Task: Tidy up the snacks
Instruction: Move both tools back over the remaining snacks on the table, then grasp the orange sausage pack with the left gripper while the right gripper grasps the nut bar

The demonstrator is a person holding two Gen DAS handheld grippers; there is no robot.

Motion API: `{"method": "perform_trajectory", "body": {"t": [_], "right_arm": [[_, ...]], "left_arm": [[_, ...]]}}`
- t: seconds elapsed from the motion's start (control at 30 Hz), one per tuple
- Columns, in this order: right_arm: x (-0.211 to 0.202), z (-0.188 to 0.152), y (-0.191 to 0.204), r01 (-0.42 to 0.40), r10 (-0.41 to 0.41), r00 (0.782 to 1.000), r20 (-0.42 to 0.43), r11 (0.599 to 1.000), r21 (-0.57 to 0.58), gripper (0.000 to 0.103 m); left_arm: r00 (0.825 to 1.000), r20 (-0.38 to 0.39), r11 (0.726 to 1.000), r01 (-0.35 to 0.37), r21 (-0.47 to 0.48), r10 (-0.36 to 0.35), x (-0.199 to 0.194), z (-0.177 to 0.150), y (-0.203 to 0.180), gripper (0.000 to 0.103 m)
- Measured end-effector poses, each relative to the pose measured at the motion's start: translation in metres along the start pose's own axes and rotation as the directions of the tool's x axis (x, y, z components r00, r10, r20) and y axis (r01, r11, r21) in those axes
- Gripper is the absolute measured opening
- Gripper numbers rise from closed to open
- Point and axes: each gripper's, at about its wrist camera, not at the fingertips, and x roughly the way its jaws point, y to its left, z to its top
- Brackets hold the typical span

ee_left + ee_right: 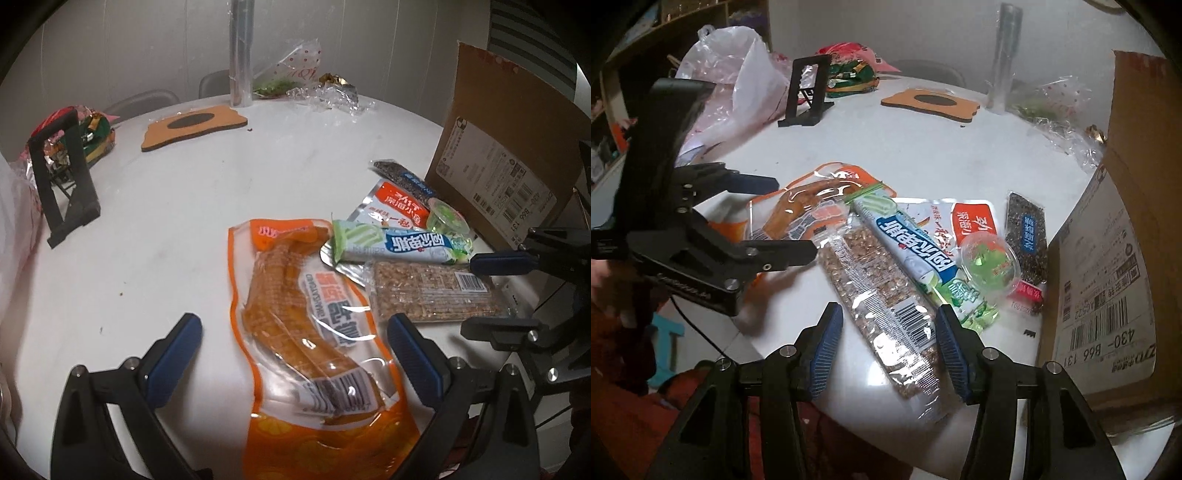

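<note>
Several snacks lie on a white round table (166, 206). An orange packet of dried tofu (310, 332) lies between the fingers of my open left gripper (295, 336), which also shows in the right wrist view (783, 221). A clear-wrapped grain bar (886, 314) lies between the fingers of my open right gripper (890, 332). Beside it are a blue-and-green wafer packet (916, 251), a green jelly cup (990, 266), a red-and-white fish snack packet (967, 221) and a dark seed bar (1027, 232). A cardboard box (1108, 258) stands to the right.
A black phone stand (62, 177), a pile of wrapped sweets (92, 133), a cork coaster (195, 123), a foil roll (240, 55) and crumpled cellophane (325, 92) sit at the far side. A pink plastic bag (731, 85) lies at the left edge.
</note>
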Motion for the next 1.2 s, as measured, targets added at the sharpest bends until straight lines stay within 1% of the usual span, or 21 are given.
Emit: {"method": "perform_trajectory", "body": {"t": [0.07,0.13,0.17,0.23,0.27,0.37,0.43,0.47,0.53,0.63,0.73,0.9,1.0,1.07,1.1,1.2], "right_arm": [[-0.001,-0.001,0.0,-0.012,0.012,1.0,0.0,1.0,0.003,0.051],[-0.001,0.0,0.0,-0.017,0.017,1.0,-0.002,1.0,0.003,0.051],[-0.001,0.0,0.001,-0.013,0.013,1.0,-0.006,1.0,-0.006,0.051],[0.0,0.0,0.002,0.017,-0.017,1.0,-0.012,1.0,-0.022,0.051],[0.001,0.0,0.002,0.023,-0.024,1.0,-0.014,0.999,-0.026,0.052],[0.003,0.0,0.002,0.007,-0.007,1.0,-0.019,1.0,-0.027,0.057],[0.005,0.0,0.003,-0.003,0.002,1.0,-0.027,1.0,-0.031,0.058],[0.005,-0.001,0.003,-0.003,0.002,1.0,-0.03,0.999,-0.033,0.058],[0.007,-0.002,0.005,-0.018,0.017,0.999,-0.039,1.0,-0.023,0.058],[0.004,-0.003,0.009,-0.026,0.025,0.999,-0.04,0.999,-0.025,0.058],[0.003,-0.002,0.013,-0.047,0.045,0.998,-0.038,0.998,-0.031,0.058],[0.01,0.003,0.015,-0.068,0.068,0.998,-0.009,0.997,-0.036,0.058],[0.015,0.007,0.019,-0.075,0.076,0.997,0.006,0.995,-0.065,0.057],[0.017,0.008,0.022,-0.071,0.072,0.997,0.015,0.994,-0.081,0.052],[0.017,0.008,0.023,-0.065,0.067,0.998,0.02,0.994,-0.088,0.043],[0.016,0.009,0.025,-0.062,0.064,0.998,0.021,0.993,-0.096,0.042]], "left_arm": [[1.0,0.002,1.0,0.001,0.009,-0.001,-0.001,-0.001,0.001,0.095],[1.0,0.004,1.0,0.001,0.021,-0.001,-0.002,-0.002,0.001,0.089],[1.0,0.005,1.0,0.009,0.025,-0.009,-0.003,-0.002,0.002,0.087],[0.999,0.006,0.999,0.031,0.027,-0.032,-0.006,-0.003,0.004,0.078],[0.999,0.006,0.999,0.038,0.03,-0.038,-0.007,-0.003,0.004,0.075],[0.999,0.013,0.998,0.044,0.037,-0.045,-0.009,-0.004,0.004,0.072],[0.999,0.018,0.998,0.049,0.033,-0.049,-0.01,-0.005,0.005,0.065],[0.998,0.02,0.998,0.052,0.028,-0.053,-0.011,-0.005,0.006,0.063],[0.998,0.021,0.998,0.063,0.016,-0.063,-0.012,-0.005,0.01,0.062],[0.998,0.022,0.998,0.059,0.01,-0.059,-0.013,-0.006,0.014,0.062],[0.997,0.022,0.997,0.079,-0.004,-0.079,-0.014,-0.006,0.017,0.062],[0.997,0.023,0.997,0.077,-0.015,-0.077,-0.015,-0.006,0.021,0.061],[0.997,0.026,0.997,0.076,-0.025,-0.075,-0.015,-0.006,0.023,0.061],[0.997,0.028,0.997,0.073,-0.03,-0.072,-0.015,-0.006,0.024,0.061],[0.997,0.029,0.997,0.071,-0.034,-0.07,-0.016,-0.006,0.025,0.061],[0.997,0.032,0.997,0.07,-0.042,-0.069,-0.016,-0.007,0.026,0.061]]}}
